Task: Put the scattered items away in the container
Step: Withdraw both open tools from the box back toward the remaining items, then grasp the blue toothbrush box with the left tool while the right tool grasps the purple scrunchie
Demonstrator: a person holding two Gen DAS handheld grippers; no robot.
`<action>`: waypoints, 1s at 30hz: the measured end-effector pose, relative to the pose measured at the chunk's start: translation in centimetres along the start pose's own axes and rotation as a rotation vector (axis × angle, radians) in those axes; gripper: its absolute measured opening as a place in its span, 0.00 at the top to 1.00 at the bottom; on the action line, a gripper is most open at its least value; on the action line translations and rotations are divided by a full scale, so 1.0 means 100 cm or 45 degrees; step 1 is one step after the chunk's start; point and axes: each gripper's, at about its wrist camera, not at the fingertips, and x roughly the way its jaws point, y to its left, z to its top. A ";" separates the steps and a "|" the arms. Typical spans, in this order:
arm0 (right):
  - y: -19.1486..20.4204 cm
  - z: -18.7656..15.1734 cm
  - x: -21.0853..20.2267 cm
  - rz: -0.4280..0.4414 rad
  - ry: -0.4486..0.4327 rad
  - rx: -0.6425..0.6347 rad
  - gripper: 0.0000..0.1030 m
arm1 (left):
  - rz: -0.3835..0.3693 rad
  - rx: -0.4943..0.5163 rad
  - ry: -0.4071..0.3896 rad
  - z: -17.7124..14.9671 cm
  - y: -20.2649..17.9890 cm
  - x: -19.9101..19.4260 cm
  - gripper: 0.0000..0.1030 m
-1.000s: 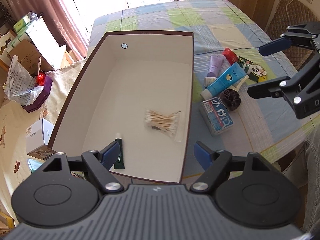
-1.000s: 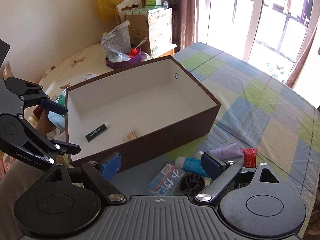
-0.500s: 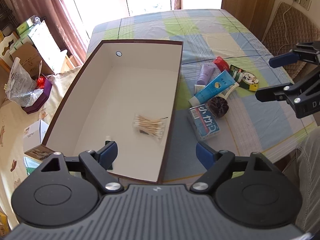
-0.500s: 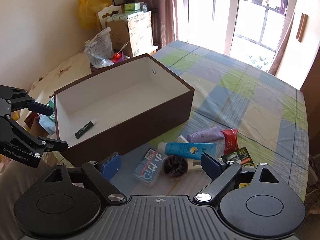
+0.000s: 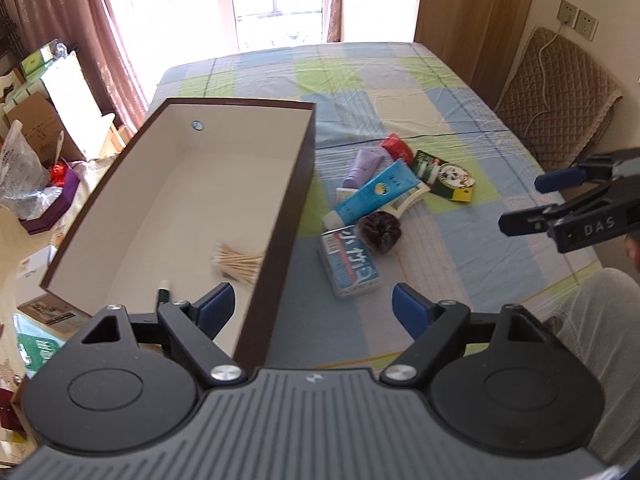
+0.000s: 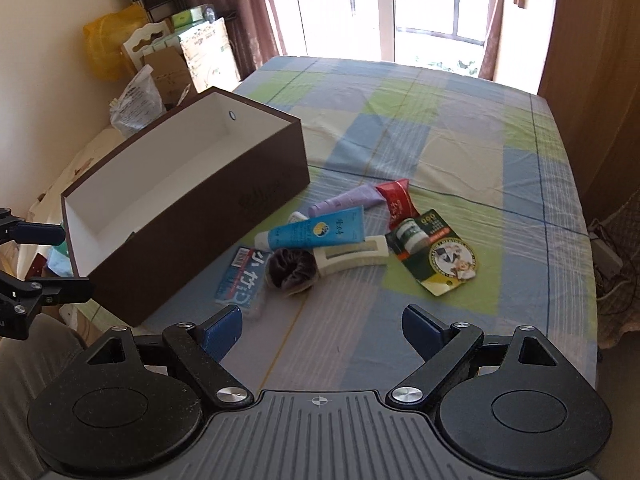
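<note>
We are holding the left gripper [image 5: 313, 306] wide and empty above the brown box [image 5: 280, 216]. The right gripper [image 6: 322, 328] is likewise gaping wide, touching nothing, above the blue tube [image 6: 316, 233].

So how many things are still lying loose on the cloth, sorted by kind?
Squeeze tubes: 2, blue tube and purple tube
Flat packets: 3, red packet, green card, tissue pack
Hair items: 2, hair clip and scrunchie
Total: 7
</note>
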 end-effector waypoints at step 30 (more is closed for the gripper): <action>-0.073 -0.044 0.039 -0.103 0.113 0.287 0.10 | 0.029 0.018 0.069 -0.014 -0.045 0.140 0.19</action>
